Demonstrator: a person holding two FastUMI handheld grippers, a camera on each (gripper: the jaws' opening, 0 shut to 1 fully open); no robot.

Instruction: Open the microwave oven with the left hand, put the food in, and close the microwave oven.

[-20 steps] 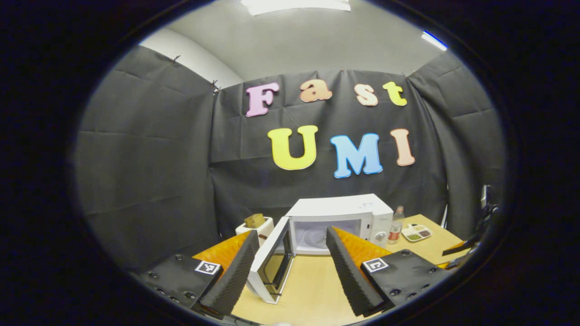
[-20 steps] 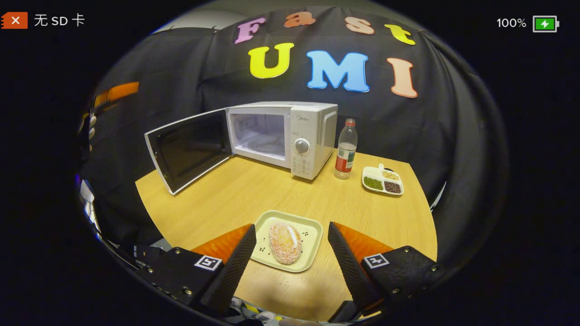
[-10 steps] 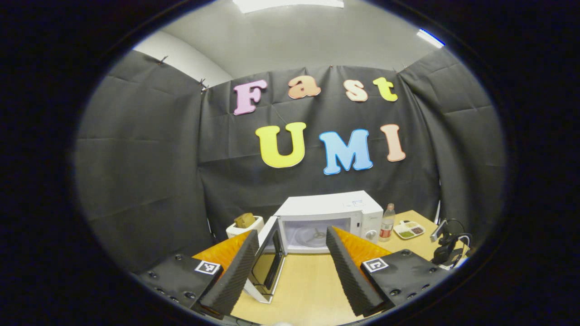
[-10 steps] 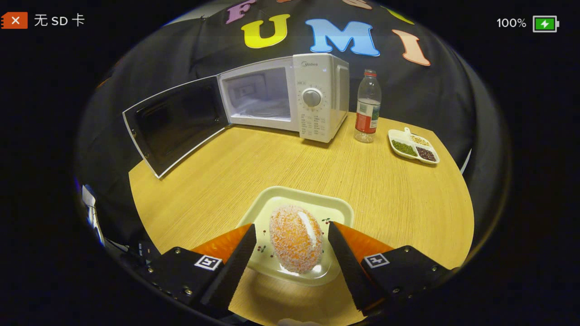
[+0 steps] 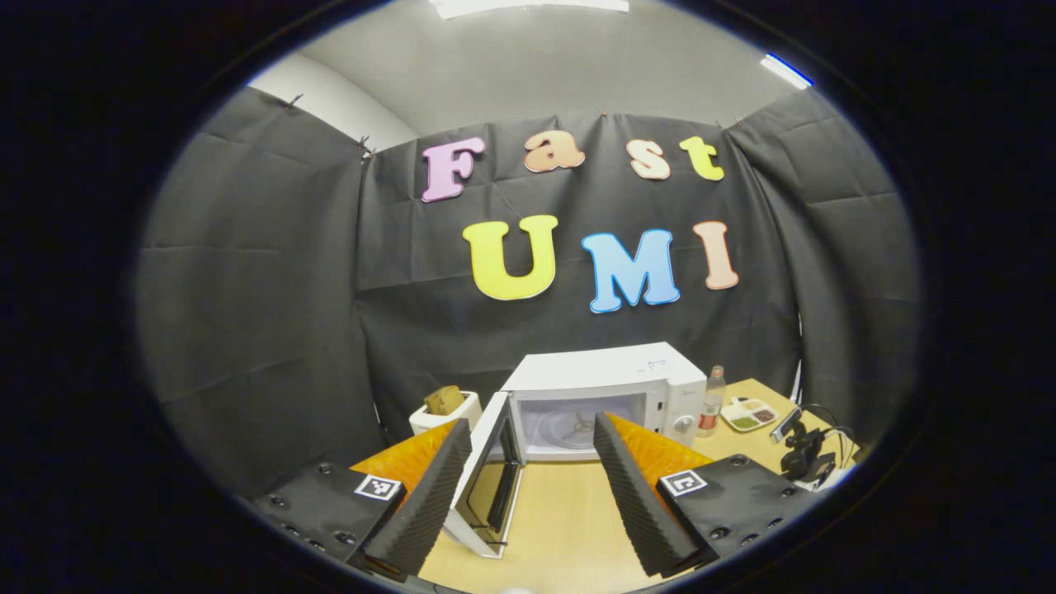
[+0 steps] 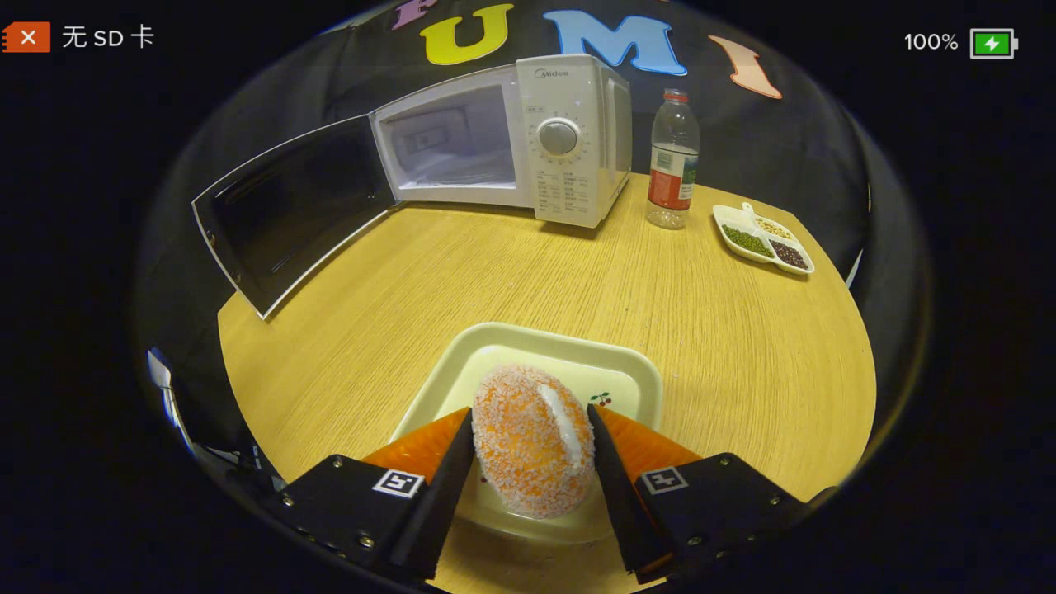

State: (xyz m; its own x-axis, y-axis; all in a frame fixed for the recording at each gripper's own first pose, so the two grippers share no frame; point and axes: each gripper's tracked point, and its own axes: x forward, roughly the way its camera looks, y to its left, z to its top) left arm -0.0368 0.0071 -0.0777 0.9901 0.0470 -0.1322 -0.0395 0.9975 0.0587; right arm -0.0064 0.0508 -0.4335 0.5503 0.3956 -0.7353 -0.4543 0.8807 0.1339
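A round wooden table (image 6: pixel 577 280) stands in a booth hung with black cloth. In the right gripper view, going from left to right across the far side of the table: the microwave door (image 6: pixel 289 210) swung wide open, the white microwave (image 6: pixel 569 132) with its bare cavity showing, a clear plastic bottle (image 6: pixel 672 161) with a red label, standing upright just beside the oven, and a small divided dish (image 6: pixel 763 245) of beans near the edge.

At the near side lies a pale green tray (image 6: pixel 577 367), and on it sits the food, an orange crumb-coated bun (image 6: pixel 532 441) with a white stripe. The right gripper (image 6: pixel 528 450) is lowered over the tray with a finger against each side of the bun, so it is closed on the bun, which is on the tray.

In the left gripper view, the left gripper (image 5: pixel 532 462) is held back from the table with its fingers spread wide and nothing between them. Beyond them, from the left: a white toaster (image 5: pixel 441 410) with a slice of bread in it, the open door (image 5: pixel 487 487), the oven (image 5: pixel 610 388), the bottle (image 5: pixel 710 400), the dish (image 5: pixel 749 414), and a black gadget with cables (image 5: pixel 804 454) at the table's right edge.
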